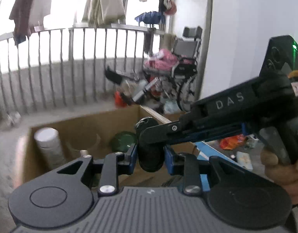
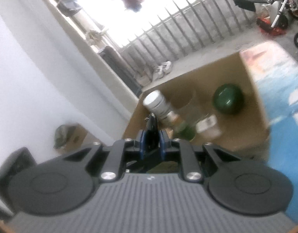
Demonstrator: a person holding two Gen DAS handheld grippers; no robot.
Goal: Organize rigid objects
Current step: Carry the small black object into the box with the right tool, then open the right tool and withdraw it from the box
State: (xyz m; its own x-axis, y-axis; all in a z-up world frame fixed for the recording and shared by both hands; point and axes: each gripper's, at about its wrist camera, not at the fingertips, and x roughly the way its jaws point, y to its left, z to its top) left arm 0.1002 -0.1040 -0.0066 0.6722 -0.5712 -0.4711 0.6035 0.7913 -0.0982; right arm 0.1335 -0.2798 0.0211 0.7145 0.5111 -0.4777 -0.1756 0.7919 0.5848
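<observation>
Key fob [image 1: 149,155]: both my tongs, left [image 1: 150,156] and right [image 2: 152,137], clamp it mid-frame for handover above box [image 1: 87,122].

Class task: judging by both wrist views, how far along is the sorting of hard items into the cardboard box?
Done: the cardboard box already holds a white-capped bottle, a green round object and what looks like a green glass bottle.
In hand: both the left gripper and right gripper have jaws closed on one black object above the box.
Left: releasing it inside; small items remain right of the box.
</observation>
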